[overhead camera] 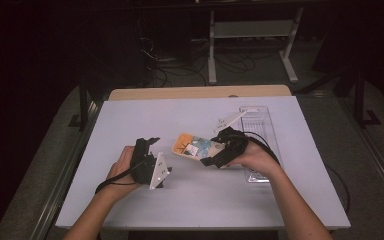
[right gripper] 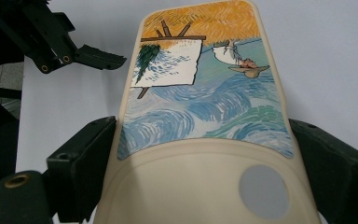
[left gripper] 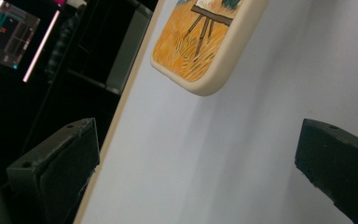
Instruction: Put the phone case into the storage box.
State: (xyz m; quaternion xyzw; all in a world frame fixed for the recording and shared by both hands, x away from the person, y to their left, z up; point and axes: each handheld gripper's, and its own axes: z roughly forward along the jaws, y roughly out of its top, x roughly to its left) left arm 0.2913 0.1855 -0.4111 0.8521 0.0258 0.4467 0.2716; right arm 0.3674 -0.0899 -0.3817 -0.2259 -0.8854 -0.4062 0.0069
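Note:
A cream-rimmed phone case with a painted picture of blue waves, an orange field and an easel lies near the middle of the white table. My right gripper is shut on the case; its jaws press both long edges at the cream end with the grey disc. My left gripper stands open to the left of the case, nothing between its jaws. In the left gripper view the orange end of the case sits ahead of that open gripper. The left gripper also shows beyond the case.
A clear plastic tray lies at the table's right side, under my right wrist. A wooden edge runs along the table's back. Behind it are a white frame and floor cables. A lit screen glows off the table.

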